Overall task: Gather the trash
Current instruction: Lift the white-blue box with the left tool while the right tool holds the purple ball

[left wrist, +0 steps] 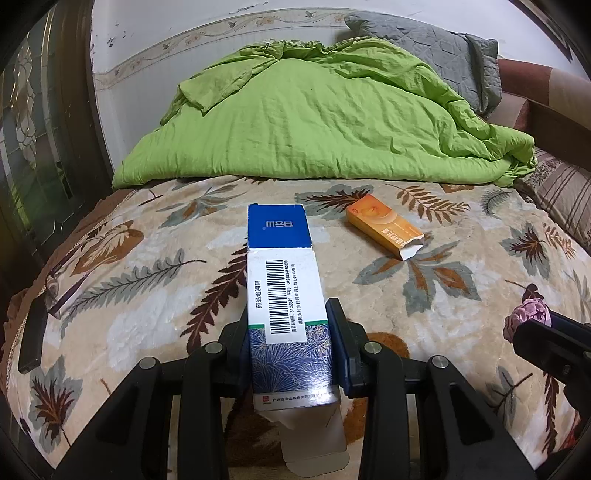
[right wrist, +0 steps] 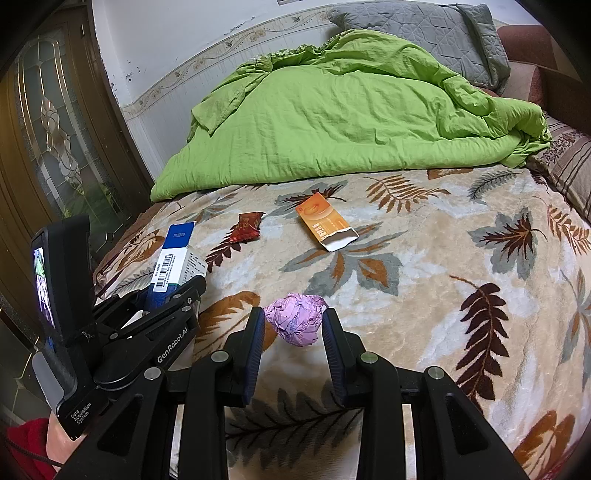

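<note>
Cardboard, light and easily crushed, the blue-and-white medicine box sits clamped at its lower sides in the left gripper above the leaf-print blanket; the right gripper pinches a soft crumpled purple paper ball.

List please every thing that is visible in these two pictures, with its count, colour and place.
medicine box: 1, blue and white, between the left fingers, above the blanket
paper ball: 1, purple, crumpled, between the right fingers
orange box: 1, orange, one end open, lying mid-blanket
snack wrapper: 1, dark red, on the blanket left of the orange box
glasses: 1 pair, dark frame, left edge of the bed
dark flat object: 1, black, beside the glasses
blanket: 1, beige with leaf print, covering the bed
quilt: 1, green, bunched at the far side
pillow: 1, grey, behind the quilt
left gripper: 1, black, clamped on the medicine box
right gripper: 1, black, around the paper ball
</note>
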A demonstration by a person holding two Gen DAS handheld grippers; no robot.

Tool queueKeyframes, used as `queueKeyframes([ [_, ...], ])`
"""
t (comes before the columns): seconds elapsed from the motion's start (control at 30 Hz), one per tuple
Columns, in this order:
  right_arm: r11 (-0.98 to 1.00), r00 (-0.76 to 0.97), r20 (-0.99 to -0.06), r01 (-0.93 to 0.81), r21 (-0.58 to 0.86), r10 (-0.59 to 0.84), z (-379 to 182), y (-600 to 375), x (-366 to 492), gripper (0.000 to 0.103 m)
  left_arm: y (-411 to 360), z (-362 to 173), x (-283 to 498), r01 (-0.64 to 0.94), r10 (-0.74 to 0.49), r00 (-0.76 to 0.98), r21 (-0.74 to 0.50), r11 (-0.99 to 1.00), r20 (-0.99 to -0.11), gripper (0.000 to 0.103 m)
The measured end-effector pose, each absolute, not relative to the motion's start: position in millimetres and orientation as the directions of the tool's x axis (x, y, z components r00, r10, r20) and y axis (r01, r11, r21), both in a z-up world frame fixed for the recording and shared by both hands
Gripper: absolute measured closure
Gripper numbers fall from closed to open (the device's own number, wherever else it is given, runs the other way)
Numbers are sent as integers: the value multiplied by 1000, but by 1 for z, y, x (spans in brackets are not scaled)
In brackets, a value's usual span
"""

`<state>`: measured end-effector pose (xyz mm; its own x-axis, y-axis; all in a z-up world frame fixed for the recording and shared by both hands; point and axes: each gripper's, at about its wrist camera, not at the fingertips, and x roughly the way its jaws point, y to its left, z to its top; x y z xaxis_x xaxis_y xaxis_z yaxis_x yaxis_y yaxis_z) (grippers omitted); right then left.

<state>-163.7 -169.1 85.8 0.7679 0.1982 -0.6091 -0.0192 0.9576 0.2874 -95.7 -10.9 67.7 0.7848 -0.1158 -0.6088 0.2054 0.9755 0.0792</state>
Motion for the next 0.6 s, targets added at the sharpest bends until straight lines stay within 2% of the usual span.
queueKeyframes([
  [0.6,953,773,-603,-8,303,198,85,-171,-164,68,-13,68,-97,218,-133,782,68,974,-609,69],
])
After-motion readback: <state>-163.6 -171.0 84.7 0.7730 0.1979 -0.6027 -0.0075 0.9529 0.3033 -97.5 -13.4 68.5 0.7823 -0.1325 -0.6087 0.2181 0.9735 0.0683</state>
